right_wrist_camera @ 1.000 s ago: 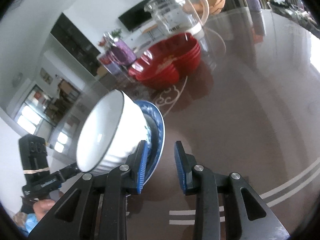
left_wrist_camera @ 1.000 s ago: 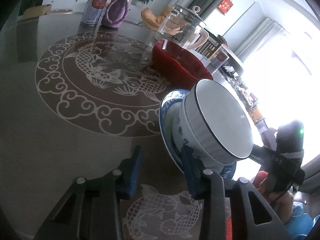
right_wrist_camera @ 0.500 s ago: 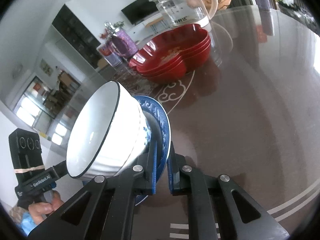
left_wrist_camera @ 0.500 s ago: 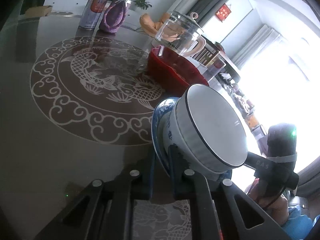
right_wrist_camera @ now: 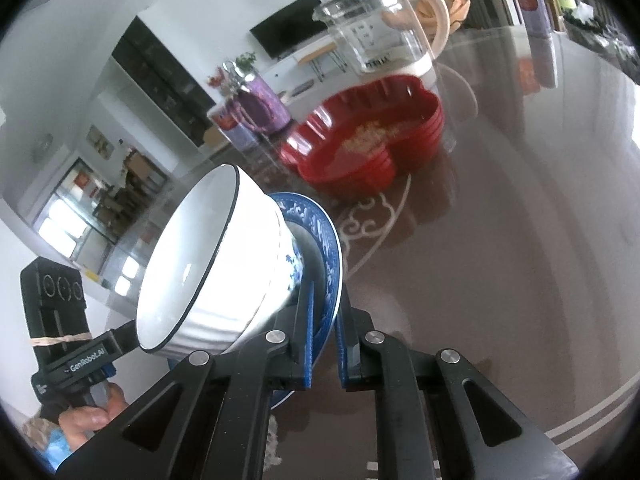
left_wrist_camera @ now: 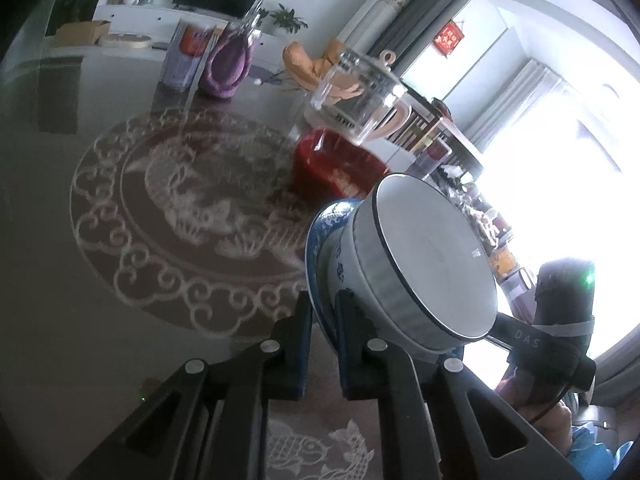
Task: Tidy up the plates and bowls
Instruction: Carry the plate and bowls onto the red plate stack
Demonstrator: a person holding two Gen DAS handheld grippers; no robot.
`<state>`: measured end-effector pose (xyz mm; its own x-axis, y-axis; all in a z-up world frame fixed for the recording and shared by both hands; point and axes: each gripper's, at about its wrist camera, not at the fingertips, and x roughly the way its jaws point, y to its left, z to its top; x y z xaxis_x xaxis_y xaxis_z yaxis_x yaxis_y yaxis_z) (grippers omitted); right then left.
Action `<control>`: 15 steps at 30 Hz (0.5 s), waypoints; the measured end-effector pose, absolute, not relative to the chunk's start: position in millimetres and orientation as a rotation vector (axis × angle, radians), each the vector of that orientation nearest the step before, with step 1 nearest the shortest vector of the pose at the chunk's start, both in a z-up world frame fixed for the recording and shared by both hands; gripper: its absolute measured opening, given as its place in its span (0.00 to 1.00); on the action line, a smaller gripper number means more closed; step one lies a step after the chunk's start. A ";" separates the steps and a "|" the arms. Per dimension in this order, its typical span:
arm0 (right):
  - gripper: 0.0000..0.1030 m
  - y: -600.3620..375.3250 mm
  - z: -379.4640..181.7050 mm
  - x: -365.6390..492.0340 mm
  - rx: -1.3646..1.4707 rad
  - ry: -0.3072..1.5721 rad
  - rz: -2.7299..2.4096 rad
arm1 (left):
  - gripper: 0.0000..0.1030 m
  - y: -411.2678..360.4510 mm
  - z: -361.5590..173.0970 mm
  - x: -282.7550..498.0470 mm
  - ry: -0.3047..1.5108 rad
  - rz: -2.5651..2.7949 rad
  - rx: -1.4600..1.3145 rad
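A blue patterned plate (left_wrist_camera: pixel 320 240) carries a white bowl (left_wrist_camera: pixel 432 260) with a dark rim. My left gripper (left_wrist_camera: pixel 322 316) is shut on one edge of the plate. My right gripper (right_wrist_camera: pixel 325 316) is shut on the opposite edge of the same plate (right_wrist_camera: pixel 330 248), with the bowl (right_wrist_camera: pixel 200 264) beside its left finger. Plate and bowl are held above the brown table (right_wrist_camera: pixel 520 260). A stack of red flower-shaped plates (right_wrist_camera: pixel 368 148) sits farther back and also shows in the left wrist view (left_wrist_camera: pixel 332 168).
A glass kettle (right_wrist_camera: pixel 384 48) stands behind the red plates. A purple vase (left_wrist_camera: pixel 228 64) and a tin can (left_wrist_camera: pixel 182 56) stand at the table's far side. The table (left_wrist_camera: pixel 60 280) has a white fish pattern in its middle.
Both grippers closed from open onto opposite edges of the blue plate. Plate and bowl have risen off the table and shifted a little in view.
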<state>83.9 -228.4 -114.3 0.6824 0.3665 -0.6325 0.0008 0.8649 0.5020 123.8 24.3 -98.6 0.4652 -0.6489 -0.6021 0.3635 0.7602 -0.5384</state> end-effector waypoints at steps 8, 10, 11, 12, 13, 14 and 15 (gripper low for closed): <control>0.11 -247.8 -68.9 128.1 0.496 0.742 0.208 | 0.10 -1.5 -54.8 179.7 0.834 -0.665 -0.338; 0.11 -255.3 -63.1 142.1 0.495 0.734 0.202 | 0.10 -9.6 -49.0 196.1 0.823 -0.668 -0.334; 0.11 -260.3 -59.8 152.8 0.490 0.729 0.196 | 0.10 -16.2 -46.3 208.8 0.815 -0.670 -0.332; 0.11 -263.4 -59.3 158.9 0.487 0.727 0.193 | 0.10 -18.4 -45.5 214.1 0.812 -0.671 -0.332; 0.11 -268.5 -58.3 169.4 0.485 0.724 0.186 | 0.10 -22.3 -44.6 223.2 0.807 -0.672 -0.331; 0.11 -272.3 -58.8 176.0 0.486 0.724 0.184 | 0.10 -27.9 -45.2 234.7 0.803 -0.672 -0.332; 0.11 -276.5 -60.1 183.3 0.488 0.724 0.180 | 0.09 -31.7 -46.2 240.6 0.805 -0.673 -0.333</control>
<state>183.3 -276.5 -60.1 0.7394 0.3224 -0.5911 0.0083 0.8735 0.4868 240.6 -31.7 -46.2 0.5033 -0.6659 -0.5507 0.4243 0.7456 -0.5138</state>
